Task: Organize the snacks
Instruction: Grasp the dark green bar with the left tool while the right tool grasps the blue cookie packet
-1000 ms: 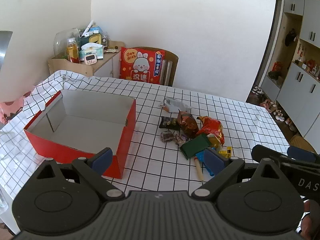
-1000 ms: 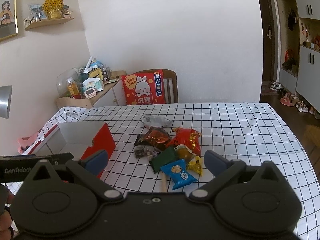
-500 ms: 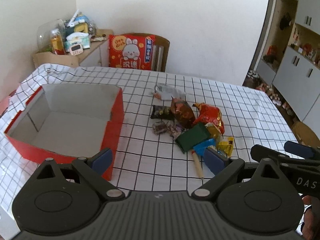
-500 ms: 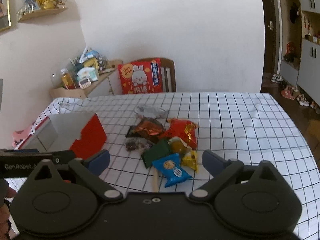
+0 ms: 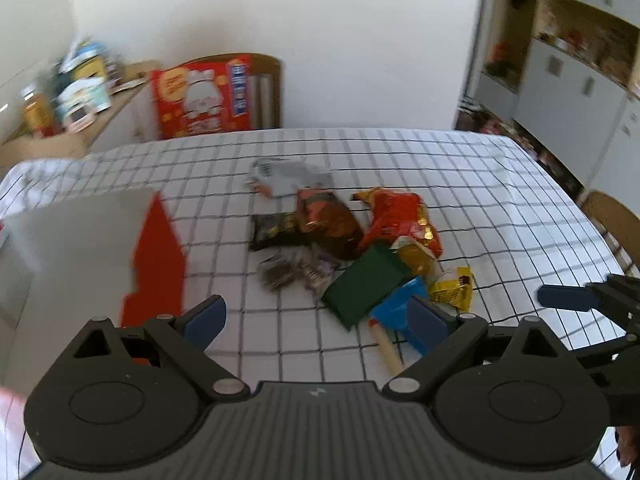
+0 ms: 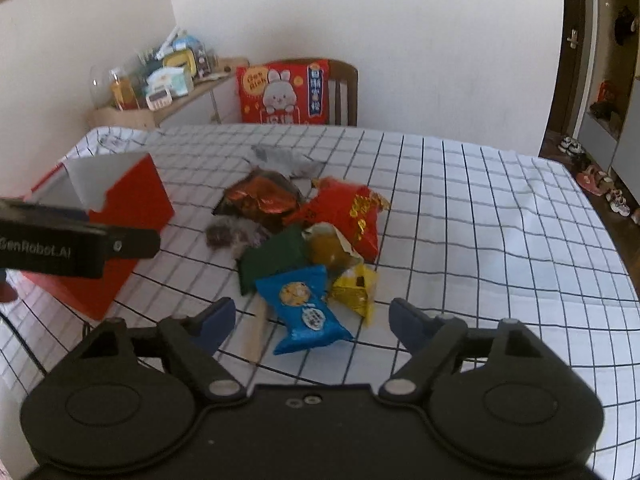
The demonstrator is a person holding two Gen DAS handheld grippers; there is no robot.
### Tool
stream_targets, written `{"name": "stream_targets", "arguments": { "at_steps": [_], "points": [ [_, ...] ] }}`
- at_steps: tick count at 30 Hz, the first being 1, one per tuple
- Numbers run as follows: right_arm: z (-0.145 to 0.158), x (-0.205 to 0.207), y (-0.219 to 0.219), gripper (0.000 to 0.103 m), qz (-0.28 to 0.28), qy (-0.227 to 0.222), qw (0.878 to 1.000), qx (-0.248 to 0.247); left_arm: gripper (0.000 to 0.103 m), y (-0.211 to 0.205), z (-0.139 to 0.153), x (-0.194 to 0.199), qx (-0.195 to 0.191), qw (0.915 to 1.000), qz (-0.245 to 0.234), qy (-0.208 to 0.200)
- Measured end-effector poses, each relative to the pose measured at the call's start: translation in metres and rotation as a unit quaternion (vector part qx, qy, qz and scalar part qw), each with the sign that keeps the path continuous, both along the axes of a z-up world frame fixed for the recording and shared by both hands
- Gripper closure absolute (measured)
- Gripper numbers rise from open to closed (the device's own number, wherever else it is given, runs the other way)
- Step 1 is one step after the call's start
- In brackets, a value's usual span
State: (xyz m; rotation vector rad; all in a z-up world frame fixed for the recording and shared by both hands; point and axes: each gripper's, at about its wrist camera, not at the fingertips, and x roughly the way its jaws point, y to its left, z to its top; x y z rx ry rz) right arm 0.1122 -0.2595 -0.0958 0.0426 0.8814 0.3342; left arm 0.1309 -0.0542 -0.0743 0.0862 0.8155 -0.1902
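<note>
Only the right wrist view shows the whole blue packet (image 6: 308, 312), lying between the right gripper (image 6: 310, 322) jaws, which are apart and have just been closing; the left gripper (image 5: 316, 322) also stands apart, hiding part of it.

checked table (image 6: 480, 208), snack packets (image 6: 304, 312), red box (image 6: 132, 200)

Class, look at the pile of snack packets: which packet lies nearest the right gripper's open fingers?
The blue packet, the only blue one, at the pile's near edge just ahead of the right gripper.
</note>
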Motion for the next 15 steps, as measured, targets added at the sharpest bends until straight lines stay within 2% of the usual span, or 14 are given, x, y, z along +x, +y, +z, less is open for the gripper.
{"name": "stream_targets", "arguments": {
  "at_steps": [7, 15],
  "points": [
    [-0.02, 0.017, 0.007, 0.028, 0.046, 0.022, 0.998, -0.023, 0.007, -0.022, -0.023, 0.032, 0.019, 0.9965, -0.078, 0.023],
    [-0.037, 0.033, 0.02, 0.035, 0.094, 0.038, 0.994, -0.047, 0.009, -0.04, -0.05, 0.07, 0.05, 0.9865, -0.148, 0.049]
  ]
}}
